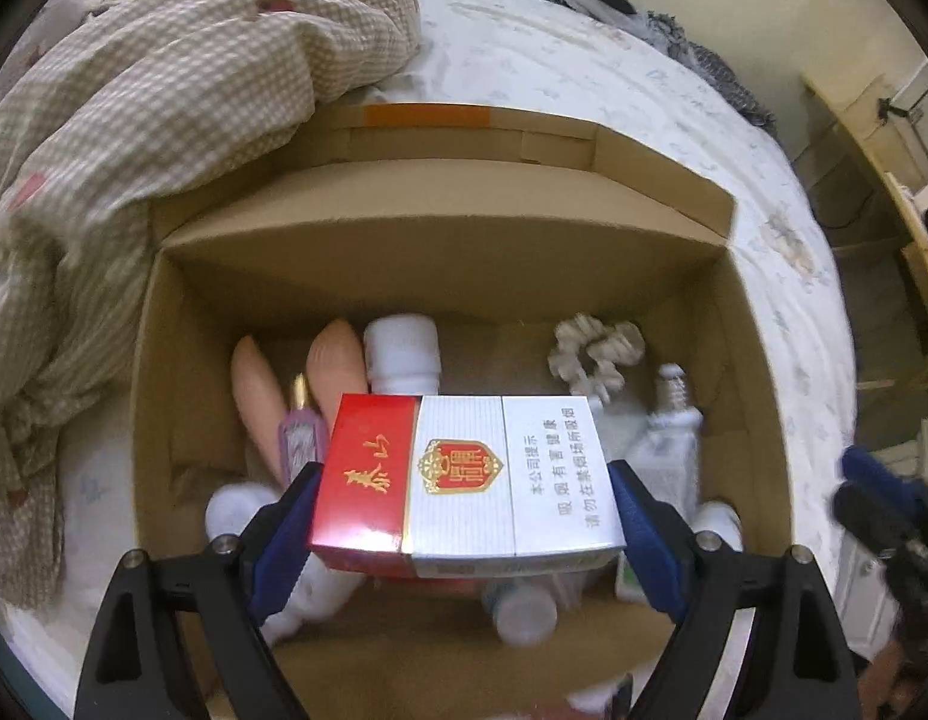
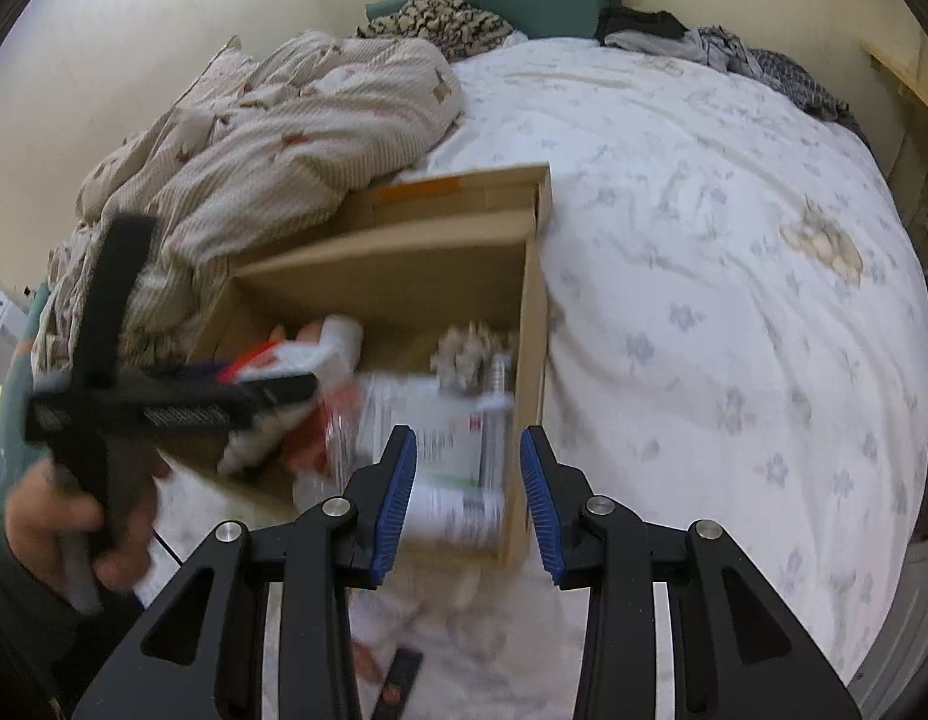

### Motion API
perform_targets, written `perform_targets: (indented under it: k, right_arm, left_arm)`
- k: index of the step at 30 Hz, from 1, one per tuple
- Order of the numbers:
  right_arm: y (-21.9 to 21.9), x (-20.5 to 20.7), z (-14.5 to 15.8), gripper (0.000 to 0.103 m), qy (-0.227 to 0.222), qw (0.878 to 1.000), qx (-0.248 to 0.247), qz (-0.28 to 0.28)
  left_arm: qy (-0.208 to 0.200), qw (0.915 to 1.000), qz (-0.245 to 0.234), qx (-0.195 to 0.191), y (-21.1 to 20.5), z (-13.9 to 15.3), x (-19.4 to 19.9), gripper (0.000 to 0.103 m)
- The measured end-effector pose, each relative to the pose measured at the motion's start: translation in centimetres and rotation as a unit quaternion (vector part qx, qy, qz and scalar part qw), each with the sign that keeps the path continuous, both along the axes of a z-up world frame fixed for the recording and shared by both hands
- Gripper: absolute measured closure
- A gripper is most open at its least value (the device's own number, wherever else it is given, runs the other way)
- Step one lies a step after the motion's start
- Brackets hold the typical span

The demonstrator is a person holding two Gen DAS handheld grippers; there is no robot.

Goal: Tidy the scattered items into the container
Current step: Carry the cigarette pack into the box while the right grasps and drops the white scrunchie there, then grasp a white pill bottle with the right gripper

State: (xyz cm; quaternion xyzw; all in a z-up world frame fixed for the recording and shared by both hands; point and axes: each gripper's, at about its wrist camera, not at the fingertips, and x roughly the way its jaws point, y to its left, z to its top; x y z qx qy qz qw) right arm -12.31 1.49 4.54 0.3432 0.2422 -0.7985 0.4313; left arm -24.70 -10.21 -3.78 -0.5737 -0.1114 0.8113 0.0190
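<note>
- Left gripper [image 1: 464, 516]: blue pads clamped on both short sides of a red-and-white cigarette pack [image 1: 464, 480], held flat above the open box [image 1: 440, 264].
- Pack hangs over the near half of the box, clear of its floor.
- In the box: two pink pieces [image 1: 296, 390], white bottle [image 1: 404, 354], small purple bottle [image 1: 302, 438], cream scrunchie [image 1: 595, 354], bulb [image 1: 673, 390], more white bottles near the front, blurred.
- Right gripper [image 2: 468, 498]: jaws apart, nothing between them, hovering over the box's near right corner.
- Box sits on a floral sheet [image 2: 733, 300], checked quilt [image 2: 272, 138] bunched against its left rear side.
- A hand [image 2: 74, 516] grips the left tool's handle, seen from the right wrist view.
- Small dark item [image 2: 398, 684] on the sheet before the box; blurred, can't identify.
</note>
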Motion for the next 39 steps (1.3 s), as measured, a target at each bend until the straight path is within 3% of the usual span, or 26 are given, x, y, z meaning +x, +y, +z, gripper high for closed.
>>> perform_targets:
  k: [5,9,15,19,22,24,26,28,34,39]
  right_arm:
    - [2.4,0.9,-3.1,0.063,-0.025,1.0,0.018,-0.005]
    - [3.6,0.8,-5.6,0.063,-0.053,0.998,0.027,-0.024]
    - [4.1,1.2,-5.4,0.063,-0.056,0.998,0.02,-0.026]
    - [3.8,1.0,-5.7,0.063,-0.048,0.998,0.034,-0.027]
    - [3.0,0.4,-7.6,0.062,-0.069,0.995,0.06,-0.039]
    - [2.3,-0.1,-9.0,0.059,-0.088,0.993,0.064,-0.048]
    - [1.5,-0.3,-10.4,0.04,-0.109,0.991,0.06,-0.055]
    - [0.7,-0.5,-11.2,0.038,-0.119,0.989,0.054,-0.063]
    - [-1.6,-0.7,-13.4,0.038,-0.114,0.989,0.06,-0.077]
    - [-1.7,0.4,-13.2,0.056,-0.075,0.994,0.059,-0.053]
  left_arm:
    - [0.034,0.9985,-0.005,0.042,-0.6,2.3,4.0,0.012]
    - [0.049,0.9987,0.002,0.014,-0.7,3.2,3.8,0.012]
    - [0.039,0.9992,-0.006,0.01,-0.3,3.9,1.9,0.012]
    - [0.028,0.9987,-0.043,0.007,1.4,3.5,3.9,0.012]
    - [0.017,0.9984,-0.05,0.019,2.0,2.9,7.3,0.012]
    - [0.01,0.9986,-0.047,0.021,2.4,2.3,9.3,0.012]
    - [0.003,0.9991,-0.04,0.015,2.6,1.7,10.8,0.012]
    - [0.001,0.9995,-0.029,0.011,2.6,1.2,12.2,0.012]
    - [0.002,1.0,0.003,0.007,1.5,0.6,13.4,0.012]
    - [-0.011,0.999,0.027,0.033,-0.2,0.0,12.7,0.012]
